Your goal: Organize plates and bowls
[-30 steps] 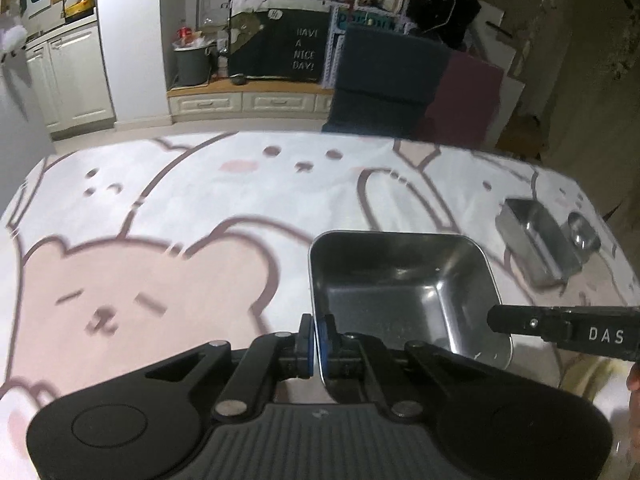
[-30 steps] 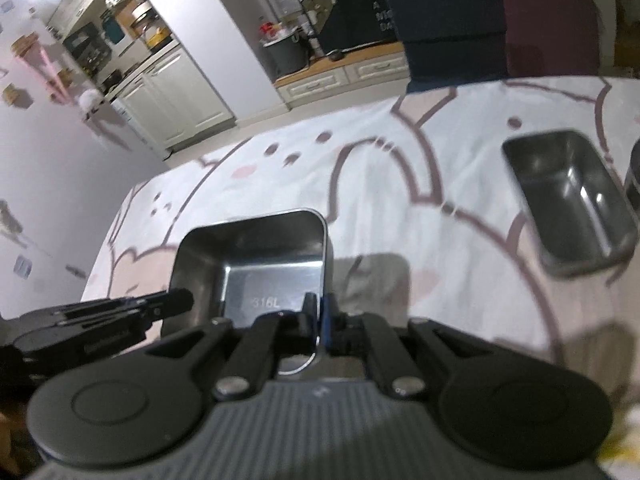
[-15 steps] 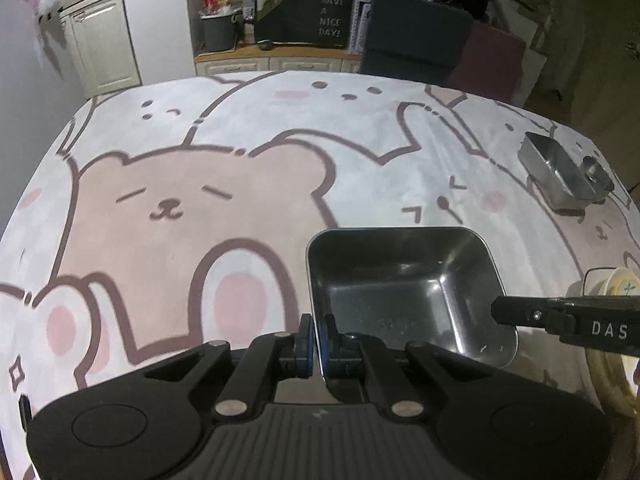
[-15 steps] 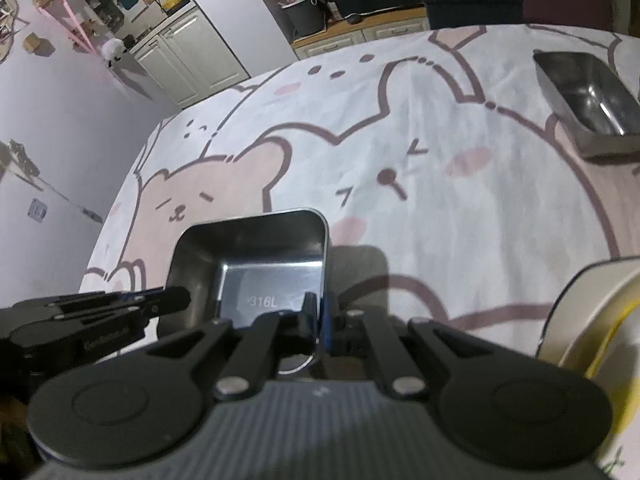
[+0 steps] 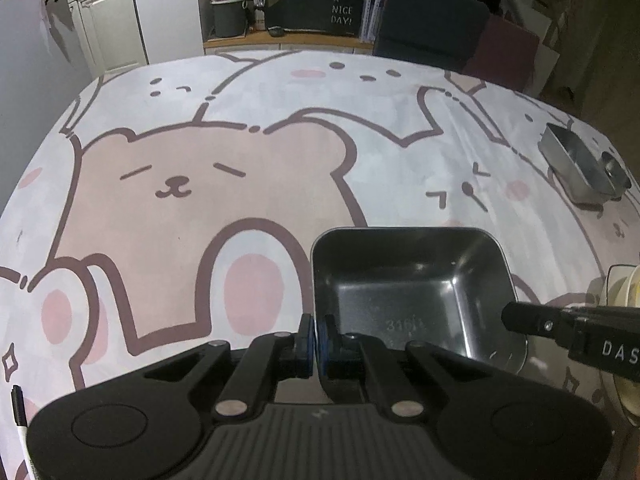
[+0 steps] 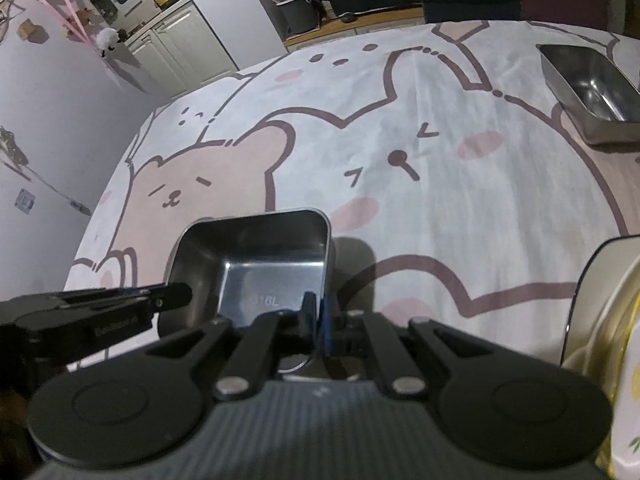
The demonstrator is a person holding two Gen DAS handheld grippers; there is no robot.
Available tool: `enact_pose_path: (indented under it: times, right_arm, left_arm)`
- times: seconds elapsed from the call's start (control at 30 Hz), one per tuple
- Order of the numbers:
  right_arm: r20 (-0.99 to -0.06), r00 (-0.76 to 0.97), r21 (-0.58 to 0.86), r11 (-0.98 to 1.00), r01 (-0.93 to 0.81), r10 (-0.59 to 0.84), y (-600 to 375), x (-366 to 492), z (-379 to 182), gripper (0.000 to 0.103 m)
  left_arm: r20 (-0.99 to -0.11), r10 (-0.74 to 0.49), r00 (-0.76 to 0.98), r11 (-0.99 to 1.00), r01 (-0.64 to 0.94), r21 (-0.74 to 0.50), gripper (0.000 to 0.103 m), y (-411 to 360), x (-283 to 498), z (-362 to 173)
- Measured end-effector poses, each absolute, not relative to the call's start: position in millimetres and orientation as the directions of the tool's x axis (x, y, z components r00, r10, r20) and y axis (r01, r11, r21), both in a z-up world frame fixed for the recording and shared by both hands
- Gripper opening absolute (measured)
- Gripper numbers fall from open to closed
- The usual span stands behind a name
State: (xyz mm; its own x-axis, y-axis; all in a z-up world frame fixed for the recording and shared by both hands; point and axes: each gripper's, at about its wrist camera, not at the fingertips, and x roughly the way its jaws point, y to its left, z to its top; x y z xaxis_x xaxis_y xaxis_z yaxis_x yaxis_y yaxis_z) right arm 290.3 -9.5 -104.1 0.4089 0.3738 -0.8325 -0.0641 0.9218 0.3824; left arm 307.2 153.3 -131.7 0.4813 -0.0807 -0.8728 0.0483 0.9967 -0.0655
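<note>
Left wrist view: square steel bowl [image 5: 412, 292], two tools.
Left tool [image 5: 316, 344] and right tool [image 6: 318, 320] both clamp its thin rim; smooth, rounded corners; cartoon-bear cloth [image 5: 200, 184] on the worktop.

Dim room; white cabinets [image 5: 114, 28] left, dark chairs [image 5: 432, 26] behind bear-print tablecloth [image 5: 208, 184].

Dim indoor light, both views. Fisheye bends the tablecloth [image 5: 200, 184] edges hard, corners vignetted black. Right wrist view: soft shadow right of the steel tray [image 6: 256, 256], glare on its floor. Upper background murky, slightly soft.
</note>
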Motion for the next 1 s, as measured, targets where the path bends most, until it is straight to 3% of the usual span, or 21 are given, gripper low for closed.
enact_pose_path:
  times: [0.4, 0.47, 0.53, 0.6, 0.67, 0.73, 0.83, 0.93, 1.0]
  right_arm:
    - [-0.837, 0.409, 0.376, 0.925, -0.052, 0.363, -6.9, 295.1, -110.0, 0.005]
    - [-0.836, 0.408, 0.381, 0.923, -0.051, 0.367, -7.3, 295.5, -110.3, 0.008]
    - [-0.837, 0.404, 0.381, 0.923, -0.054, 0.37, -7.3, 296.1, -110.7, 0.01]
    - [-0.835, 0.408, 0.381, 0.923, -0.054, 0.369, -9.3, 296.0, -110.2, 0.024]
    - [-0.831, 0.42, 0.382, 0.923, -0.046, 0.365, -12.1, 295.3, -108.2, 0.051]
    - [-0.825, 0.43, 0.381, 0.923, -0.056, 0.366, -14.1, 294.5, -105.3, 0.065]
    - [-0.81, 0.45, 0.384, 0.92, -0.079, 0.376, -19.1, 293.8, -98.0, 0.083]
    - [-0.791, 0.484, 0.382, 0.92, -0.087, 0.375, -29.3, 294.9, -86.6, 0.103]
    - [-0.784, 0.498, 0.378, 0.921, -0.09, 0.371, -37.0, 297.6, -79.3, 0.103]
  left_arm:
    - [-0.873, -0.085, 0.48, 0.996, 0.039, -0.075, 0.004, 154.0, 309.7, -134.0]
    - [-0.874, -0.093, 0.477, 0.996, 0.037, -0.085, 0.008, 155.0, 309.7, -134.2]
    - [-0.878, -0.091, 0.471, 0.996, 0.032, -0.086, 0.035, 155.3, 309.4, -133.5]
    - [-0.876, -0.08, 0.476, 0.997, 0.031, -0.075, 0.053, 154.7, 308.4, -130.8]
    - [-0.873, -0.072, 0.483, 0.997, 0.027, -0.067, 0.068, 154.7, 306.8, -127.8]
    - [-0.867, -0.052, 0.496, 0.999, 0.025, -0.045, 0.086, 153.2, 304.8, -123.1]
    - [-0.852, -0.036, 0.523, 0.999, 0.015, -0.033, 0.098, 150.3, 305.4, -112.3]
    - [-0.831, -0.033, 0.555, 0.999, 0.005, -0.037, 0.103, 143.5, 310.0, -98.6]
    - [-0.814, -0.04, 0.579, 0.999, 0.01, -0.043, 0.103, 134.5, 314.5, -88.7]
